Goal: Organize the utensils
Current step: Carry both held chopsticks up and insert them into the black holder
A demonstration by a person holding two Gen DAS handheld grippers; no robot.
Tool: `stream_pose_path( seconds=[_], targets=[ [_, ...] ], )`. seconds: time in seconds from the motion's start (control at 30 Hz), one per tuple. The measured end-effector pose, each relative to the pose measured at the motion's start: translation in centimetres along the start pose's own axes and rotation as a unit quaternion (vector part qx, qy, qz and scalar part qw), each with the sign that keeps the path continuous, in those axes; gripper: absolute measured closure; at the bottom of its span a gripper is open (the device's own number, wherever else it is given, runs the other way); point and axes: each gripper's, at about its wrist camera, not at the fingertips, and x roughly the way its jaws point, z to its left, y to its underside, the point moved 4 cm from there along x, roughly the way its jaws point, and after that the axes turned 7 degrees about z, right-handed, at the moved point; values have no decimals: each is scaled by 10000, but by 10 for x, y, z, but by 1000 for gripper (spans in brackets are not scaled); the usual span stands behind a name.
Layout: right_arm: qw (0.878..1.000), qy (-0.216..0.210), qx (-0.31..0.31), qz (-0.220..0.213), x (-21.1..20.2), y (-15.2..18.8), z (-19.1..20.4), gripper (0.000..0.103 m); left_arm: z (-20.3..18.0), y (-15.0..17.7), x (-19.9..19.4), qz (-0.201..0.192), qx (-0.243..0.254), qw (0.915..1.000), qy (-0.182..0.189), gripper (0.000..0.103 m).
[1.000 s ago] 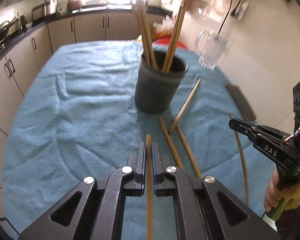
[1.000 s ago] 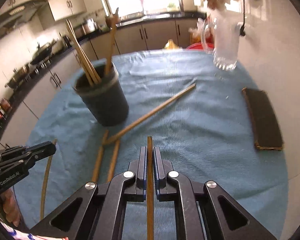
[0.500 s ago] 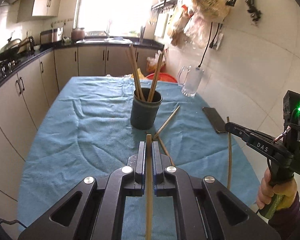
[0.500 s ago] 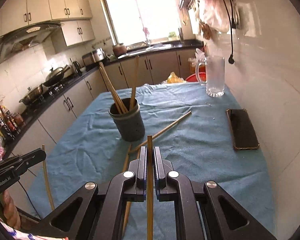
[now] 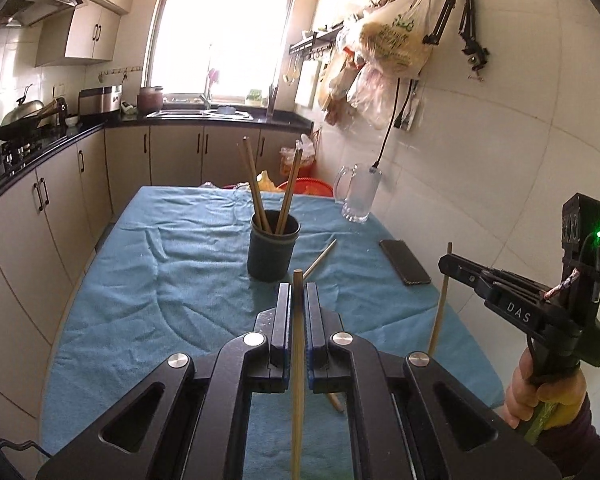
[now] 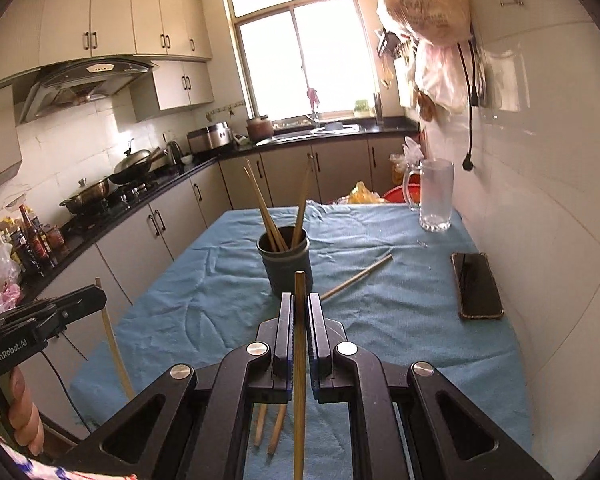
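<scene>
A dark cup (image 5: 273, 255) holding three upright chopsticks stands mid-table on the blue cloth; it also shows in the right wrist view (image 6: 287, 264). My left gripper (image 5: 298, 292) is shut on a wooden chopstick (image 5: 297, 360), held high above the near table edge. My right gripper (image 6: 300, 304) is shut on another chopstick (image 6: 299, 368), also raised; it shows at the right of the left wrist view (image 5: 450, 264) with its chopstick (image 5: 440, 304) hanging down. One loose chopstick (image 6: 356, 278) lies right of the cup. Two more (image 6: 270, 426) lie near the front edge.
A black phone (image 6: 476, 286) lies at the table's right side by the tiled wall. A glass mug (image 6: 434, 196) stands at the far right corner. Kitchen cabinets and a stove (image 6: 112, 194) run along the left. Bags (image 5: 392, 44) hang on the wall.
Both grippers have risen and pulled back from the table, each keeping its chopstick. The cup and loose chopsticks now look smaller and farther away.
</scene>
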Motion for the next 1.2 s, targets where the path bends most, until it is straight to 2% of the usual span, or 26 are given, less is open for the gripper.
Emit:
stream_pose_path(
  seconds=[0.47,0.87,1.07,1.2],
  targets=[
    [9998,-60,-33,-191,5,-28,3,97,6,-36,-1,-256,-70,9996,61,98],
    [9995,-26,-220,-247,25,-77,-2,97,21,-85,13,-284,-42,9996,11,98],
    [9985,-87,-347,-418,35,-123,3,97,24,-125,21,-408,22,9992,-12,98],
    [9976,-174,-349,-570,42,-157,7,97,20,-168,26,-659,129,9977,-112,98]
  ],
)
